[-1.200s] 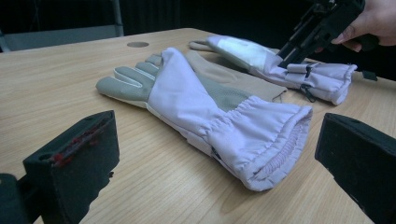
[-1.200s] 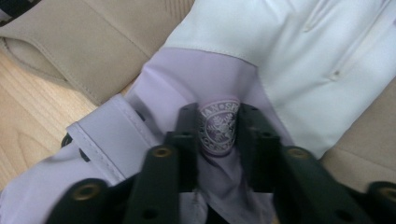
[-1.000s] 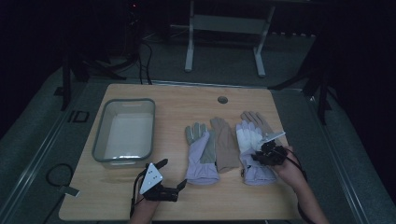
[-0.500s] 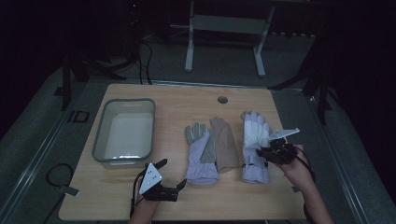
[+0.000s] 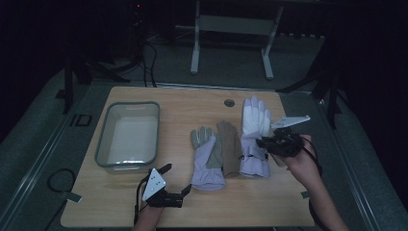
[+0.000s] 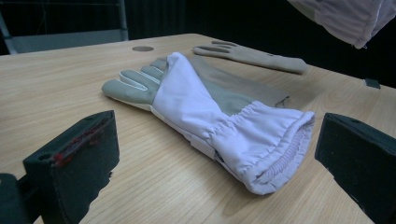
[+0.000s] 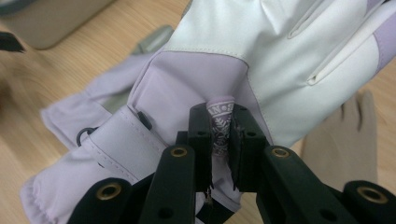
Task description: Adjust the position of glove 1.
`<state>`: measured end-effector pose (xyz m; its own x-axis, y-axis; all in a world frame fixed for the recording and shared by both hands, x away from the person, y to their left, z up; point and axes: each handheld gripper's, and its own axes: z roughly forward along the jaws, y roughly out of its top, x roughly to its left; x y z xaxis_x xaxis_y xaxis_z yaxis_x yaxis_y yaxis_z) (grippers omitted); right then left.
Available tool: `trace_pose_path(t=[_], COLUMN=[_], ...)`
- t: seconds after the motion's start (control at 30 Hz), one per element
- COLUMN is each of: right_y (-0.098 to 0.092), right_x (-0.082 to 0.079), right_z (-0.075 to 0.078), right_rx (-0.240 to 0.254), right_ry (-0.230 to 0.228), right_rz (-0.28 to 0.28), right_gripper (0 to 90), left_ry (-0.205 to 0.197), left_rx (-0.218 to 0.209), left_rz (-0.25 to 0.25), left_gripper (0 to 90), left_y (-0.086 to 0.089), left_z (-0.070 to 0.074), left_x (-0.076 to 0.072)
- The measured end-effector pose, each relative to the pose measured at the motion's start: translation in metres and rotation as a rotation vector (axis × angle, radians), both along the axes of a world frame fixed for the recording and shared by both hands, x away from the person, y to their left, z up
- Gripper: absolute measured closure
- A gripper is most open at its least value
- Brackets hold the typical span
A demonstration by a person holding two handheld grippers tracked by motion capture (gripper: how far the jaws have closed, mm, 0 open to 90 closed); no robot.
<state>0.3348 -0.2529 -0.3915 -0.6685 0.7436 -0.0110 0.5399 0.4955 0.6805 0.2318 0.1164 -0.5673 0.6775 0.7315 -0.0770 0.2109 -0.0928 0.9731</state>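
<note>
Three gloves are mid-table. My right gripper [image 5: 263, 143] is shut on a pinched fold of the white-and-lavender glove [image 5: 254, 126], lifting its cuff end above the wood. In the right gripper view the jaws [image 7: 219, 122] clamp a patterned fold of that glove [image 7: 280, 60]. A lavender glove with grey fingers [image 5: 207, 159] lies flat, and a tan glove [image 5: 231, 149] lies partly under it. My left gripper [image 5: 175, 179] rests near the front edge, open, aimed at the lavender glove's cuff [image 6: 261, 140] with nothing between its jaws.
A clear plastic bin [image 5: 102, 144] stands on the left half of the table. A round grommet hole [image 5: 229, 103] sits near the far edge. A metal frame [image 5: 231, 24] stands on the floor beyond the table. Bare wood lies along the front edge and right side.
My right gripper has risen and drifted right, carrying the white-and-lavender glove up off the table. The left gripper and the other two gloves have stayed put.
</note>
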Motion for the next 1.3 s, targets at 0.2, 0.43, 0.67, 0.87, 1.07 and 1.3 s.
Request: trace_pose_path(t=[0.2,0.43,0.67,0.87,1.07,1.3], right_y=[0.041,0.089,0.117,0.125,0.13,0.14], right_x=[-0.001,-0.002,0.006,0.015,0.018,0.022], right_z=[0.011,-0.004,-0.032,-0.06,-0.077,-0.1], right_rx=[-0.006,-0.025,-0.048,-0.065,-0.096,-0.126], right_ry=[-0.012,0.033,0.094,0.162,0.18,0.189], right_rz=[0.032,0.049,0.06,0.026,0.007,0.033], right_gripper=[80.4,80.4,80.3,80.2,79.9,79.3], left_ry=[-0.006,0.016,0.021,0.025,0.018,0.016], left_rx=[0.004,-0.024,-0.03,-0.024,-0.005,-0.001], left_rz=[0.03,0.048,0.051,0.052,0.051,0.048], left_gripper=[0.0,0.0,0.0,0.0,0.0,0.0], left_y=[0.001,0.005,0.006,0.006,0.003,0.003], left_z=[0.0,0.0,0.0,0.0,0.0,0.0], left_x=[-0.001,0.001,0.001,0.001,0.001,0.001])
